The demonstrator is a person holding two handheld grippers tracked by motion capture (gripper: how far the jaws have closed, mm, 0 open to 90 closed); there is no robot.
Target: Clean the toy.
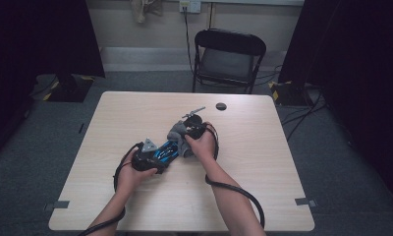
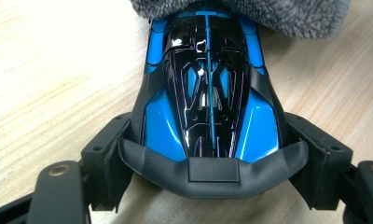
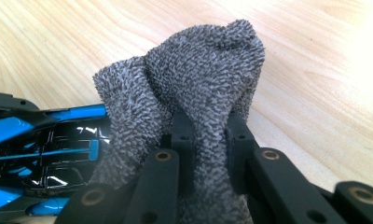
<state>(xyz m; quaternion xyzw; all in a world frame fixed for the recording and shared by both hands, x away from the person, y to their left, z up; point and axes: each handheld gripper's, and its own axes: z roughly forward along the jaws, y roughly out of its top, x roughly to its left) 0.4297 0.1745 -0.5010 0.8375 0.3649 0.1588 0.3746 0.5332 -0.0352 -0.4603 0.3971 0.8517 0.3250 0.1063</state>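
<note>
High view: left gripper [image 1: 157, 156] fingers clamp toy car [image 1: 166, 150], right gripper [image 1: 188, 132] fingers pinch grey cloth [image 1: 180, 133] mid-counter [image 1: 263, 162], edges far off.

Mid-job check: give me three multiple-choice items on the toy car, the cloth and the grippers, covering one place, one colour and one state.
1. Where is the grey cloth?
A. draped on the chair
B. between the right gripper's jaws
C. on the floor

2. The toy car is:
A. red and white
B. all yellow
C. blue and black

3. The left gripper is:
A. clamped on the car
B. open above the table
C. holding the cloth

Answers: B, the jaws pinch the cloth; C, glossy blue and black body; A, both pads press the car's sides.
</note>
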